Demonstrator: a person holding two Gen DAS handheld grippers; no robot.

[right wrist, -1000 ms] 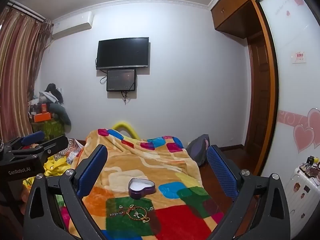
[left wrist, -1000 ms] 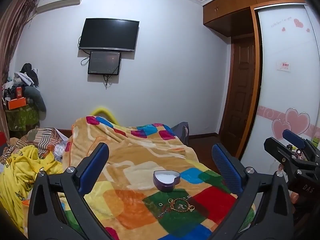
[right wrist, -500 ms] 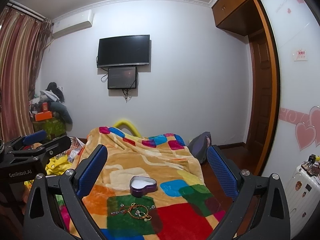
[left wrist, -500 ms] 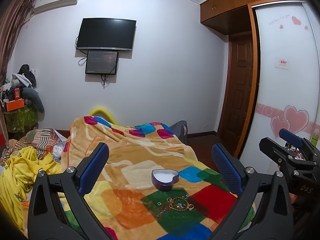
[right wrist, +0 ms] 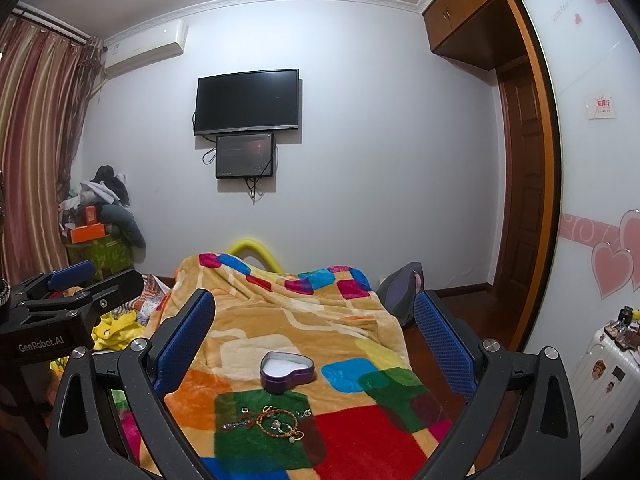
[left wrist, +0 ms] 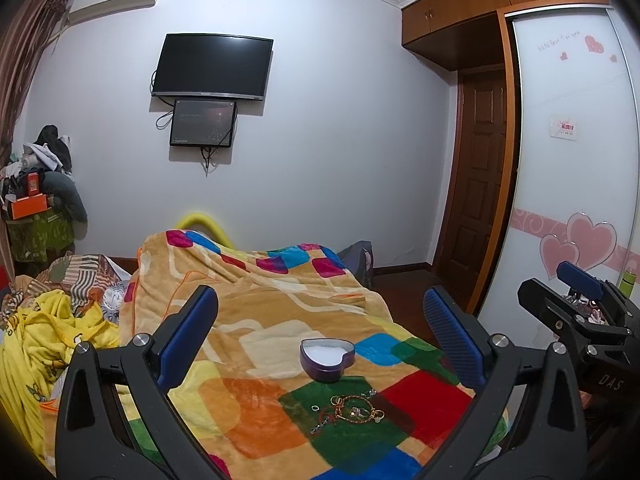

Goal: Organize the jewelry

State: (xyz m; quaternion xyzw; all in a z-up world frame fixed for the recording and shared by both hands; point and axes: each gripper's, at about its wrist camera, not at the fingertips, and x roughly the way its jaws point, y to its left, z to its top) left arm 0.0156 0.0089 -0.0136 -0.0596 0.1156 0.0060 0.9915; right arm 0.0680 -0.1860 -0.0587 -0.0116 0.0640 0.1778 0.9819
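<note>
A purple heart-shaped tin (left wrist: 327,360) with a white lining stands open on the colourful patchwork blanket (left wrist: 256,320); it also shows in the right wrist view (right wrist: 287,371). Just in front of it, on a green square, lies a small pile of jewelry (left wrist: 352,408): a beaded bracelet, rings and a chain, also in the right wrist view (right wrist: 276,424). My left gripper (left wrist: 320,328) is open and empty, held above and short of the tin. My right gripper (right wrist: 316,328) is open and empty too. Each gripper shows at the edge of the other's view.
The blanket covers a bed. Yellow clothes (left wrist: 44,336) lie heaped at the left. A dark bag (right wrist: 400,292) sits on the floor past the bed. A white suitcase (right wrist: 600,364) with small items stands at the right by the wardrobe door (right wrist: 592,152).
Both grippers have shifted slightly, so the tin and jewelry sit a little differently in the views. Both stay open and empty. Nothing on the blanket has moved.
</note>
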